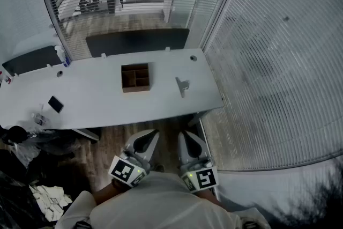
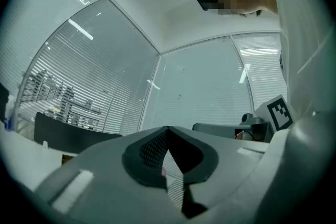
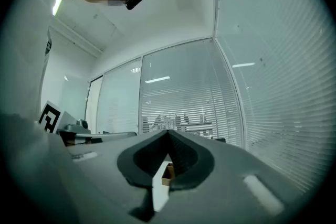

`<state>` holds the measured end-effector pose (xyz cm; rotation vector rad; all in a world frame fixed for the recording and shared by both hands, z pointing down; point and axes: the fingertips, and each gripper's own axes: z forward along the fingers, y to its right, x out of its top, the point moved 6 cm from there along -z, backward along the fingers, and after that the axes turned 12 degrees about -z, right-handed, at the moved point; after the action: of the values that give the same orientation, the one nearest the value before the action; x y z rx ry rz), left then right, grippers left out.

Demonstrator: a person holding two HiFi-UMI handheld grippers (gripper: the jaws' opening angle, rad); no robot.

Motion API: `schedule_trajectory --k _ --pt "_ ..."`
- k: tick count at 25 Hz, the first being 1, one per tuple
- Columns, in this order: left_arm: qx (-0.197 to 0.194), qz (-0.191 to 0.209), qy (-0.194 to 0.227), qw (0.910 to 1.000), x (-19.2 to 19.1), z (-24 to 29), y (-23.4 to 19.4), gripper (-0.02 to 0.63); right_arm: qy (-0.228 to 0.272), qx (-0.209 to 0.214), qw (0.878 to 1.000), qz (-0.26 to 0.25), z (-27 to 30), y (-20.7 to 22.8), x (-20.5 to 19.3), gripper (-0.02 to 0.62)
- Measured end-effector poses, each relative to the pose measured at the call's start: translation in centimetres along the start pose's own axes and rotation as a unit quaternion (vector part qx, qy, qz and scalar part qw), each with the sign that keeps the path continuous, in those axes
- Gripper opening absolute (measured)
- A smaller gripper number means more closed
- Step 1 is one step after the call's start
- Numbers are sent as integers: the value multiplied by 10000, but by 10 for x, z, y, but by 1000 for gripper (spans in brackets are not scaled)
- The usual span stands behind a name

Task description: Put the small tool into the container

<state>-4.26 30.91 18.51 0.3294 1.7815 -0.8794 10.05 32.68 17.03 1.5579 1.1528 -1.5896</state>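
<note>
Small tool [image 1: 183,86] on the table [image 1: 96,95]; left hand-held gripper [image 1: 146,139] and right hand-held gripper [image 1: 188,139] both clenched, empty.
The tool is pale grey and elongated. It lies ahead of the right hand-held gripper, well apart. The brown partitioned container [image 1: 136,89] sits ahead of the left one, near the tool, with bare table between them. A phone [image 1: 56,104] lies far left.

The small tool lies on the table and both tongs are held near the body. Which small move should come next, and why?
Probably move the right tongs forward toward the small tool, opening them on the way. They are shut and empty, short of the table edge, and the tool lies right of the container, on their side.
</note>
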Motion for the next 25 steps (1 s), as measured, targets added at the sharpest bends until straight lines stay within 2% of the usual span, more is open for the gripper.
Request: schedule_trajectory --k 13,25 --pt "4 39 -35 10000 2 2 7 3 160 78 9998 42 -8 0 5 0" --pt "47 8 -126 9999 -5 7 13 3 195 -13 9997 122 -13 6 5 0"
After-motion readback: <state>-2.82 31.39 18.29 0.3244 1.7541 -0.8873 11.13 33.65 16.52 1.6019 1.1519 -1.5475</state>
